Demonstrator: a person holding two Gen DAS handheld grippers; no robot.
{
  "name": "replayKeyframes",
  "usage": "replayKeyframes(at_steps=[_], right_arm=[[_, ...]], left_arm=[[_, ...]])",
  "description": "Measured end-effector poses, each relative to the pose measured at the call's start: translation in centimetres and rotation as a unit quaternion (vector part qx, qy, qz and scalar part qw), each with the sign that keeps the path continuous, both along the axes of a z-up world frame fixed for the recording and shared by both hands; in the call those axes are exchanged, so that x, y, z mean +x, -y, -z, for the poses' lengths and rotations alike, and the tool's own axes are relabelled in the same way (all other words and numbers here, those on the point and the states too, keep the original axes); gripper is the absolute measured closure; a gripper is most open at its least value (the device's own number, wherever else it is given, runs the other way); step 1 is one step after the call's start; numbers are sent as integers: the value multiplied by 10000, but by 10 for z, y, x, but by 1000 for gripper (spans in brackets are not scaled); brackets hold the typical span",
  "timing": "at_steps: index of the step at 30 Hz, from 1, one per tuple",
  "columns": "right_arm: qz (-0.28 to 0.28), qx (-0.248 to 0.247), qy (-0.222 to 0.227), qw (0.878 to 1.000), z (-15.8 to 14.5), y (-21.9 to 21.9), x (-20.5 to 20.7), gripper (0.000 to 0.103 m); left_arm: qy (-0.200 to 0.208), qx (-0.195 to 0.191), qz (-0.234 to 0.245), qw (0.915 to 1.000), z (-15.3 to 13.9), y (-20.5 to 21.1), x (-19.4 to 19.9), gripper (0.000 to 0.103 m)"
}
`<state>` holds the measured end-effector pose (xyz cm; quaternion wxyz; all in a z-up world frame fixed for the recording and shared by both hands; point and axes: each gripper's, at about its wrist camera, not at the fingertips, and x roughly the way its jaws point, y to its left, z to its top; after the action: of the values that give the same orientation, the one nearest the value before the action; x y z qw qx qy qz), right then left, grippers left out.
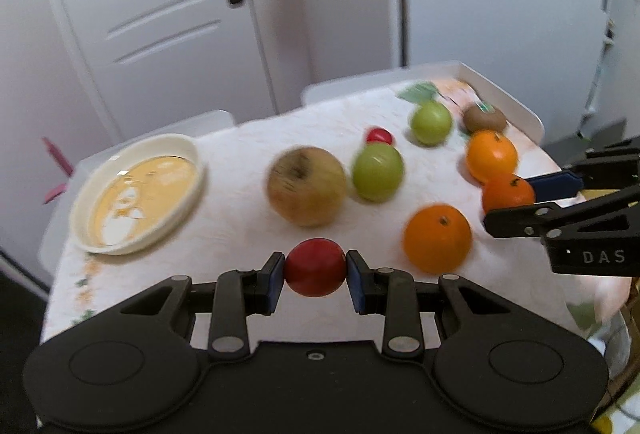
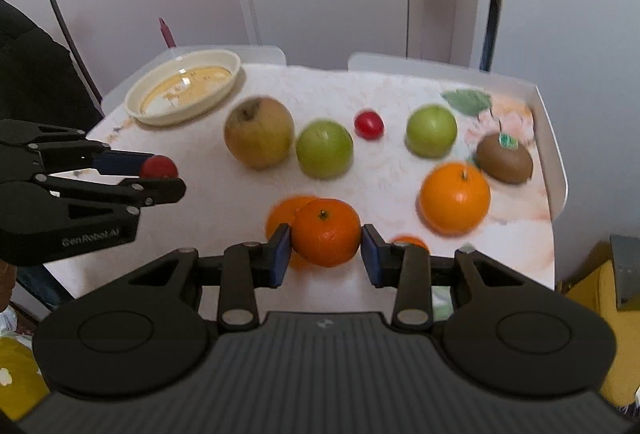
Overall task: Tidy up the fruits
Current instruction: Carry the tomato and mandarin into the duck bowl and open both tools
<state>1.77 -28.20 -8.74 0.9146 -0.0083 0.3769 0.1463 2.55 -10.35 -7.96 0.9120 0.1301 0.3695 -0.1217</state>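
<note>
Two green apples point(image 2: 324, 149), three oranges point(image 2: 455, 197) visible.

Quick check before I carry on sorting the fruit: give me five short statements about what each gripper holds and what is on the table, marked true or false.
1. The left gripper holds a small red fruit. True.
2. The right gripper is open, holding nothing. False: it is shut on a mandarin.
3. The cream plate already has fruit in it. False: no fruit lies in it.
4. Two green apples sit on the table. True.
5. The kiwi lies beside the plate. False: it lies at the opposite end, near the orange.
</note>
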Motion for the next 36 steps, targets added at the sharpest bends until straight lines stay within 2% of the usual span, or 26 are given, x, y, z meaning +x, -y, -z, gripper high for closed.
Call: replayKeyframes(at_steps=[10, 21, 29, 36], right_arm=[[-375, 19, 134, 9992, -46, -41, 38, 51], [-619, 80, 216, 9978, -70, -120, 116, 51], [-519, 171, 130, 9984, -59, -171, 181, 51], [-420, 209, -169, 9988, -30, -197, 231, 51]], left_arm=[[323, 49, -746, 9967, -45, -60, 22, 66], [383, -7, -1157, 9925, -66, -135, 93, 66], [147, -19, -1067, 9942, -47, -177, 160, 66], [-128, 88, -879, 9960, -9, -187, 208, 66]])
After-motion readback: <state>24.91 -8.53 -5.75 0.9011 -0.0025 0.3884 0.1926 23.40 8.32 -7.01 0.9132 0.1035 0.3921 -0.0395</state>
